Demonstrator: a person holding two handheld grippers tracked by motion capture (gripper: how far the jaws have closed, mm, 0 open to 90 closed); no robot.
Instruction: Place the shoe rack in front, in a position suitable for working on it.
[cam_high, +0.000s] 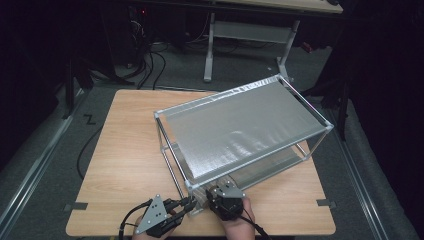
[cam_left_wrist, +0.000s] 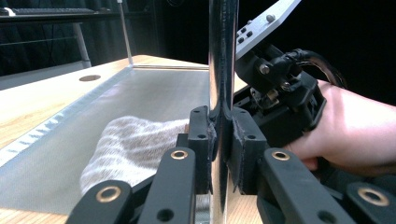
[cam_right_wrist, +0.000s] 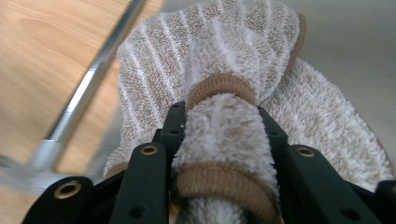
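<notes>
Dark room all round, with a wooden table (cam_high: 125, 150) under the camera and a metal-framed rack (cam_high: 240, 130) with a grey shelf sheet standing on it at an angle. At the rack's near corner the left gripper (cam_high: 186, 204) is clamped on the upright corner post (cam_left_wrist: 222, 70), its pads pressed tight against the shiny tube in the left gripper view, which looks like bracing the frame. Just beside it the right gripper (cam_high: 216, 192) reaches in under the top shelf; in the right gripper view its jaws are closed on a rolled fold of a towel (cam_right_wrist: 224, 135), gripping it with the pads sunk into the pile. The step in hand seems to be moving the towel onto or off the lower shelf (cam_left_wrist: 93, 140) while the other hand steadies the rack. Next move calls for keeping the grip firm and clearing the post and rails without snagging the loose cloth. The towel is beige and white, striped on one face, fluffy on the other, with a tan hem, bunched in a soft heap on the grey lower shelf near the corner.
</notes>
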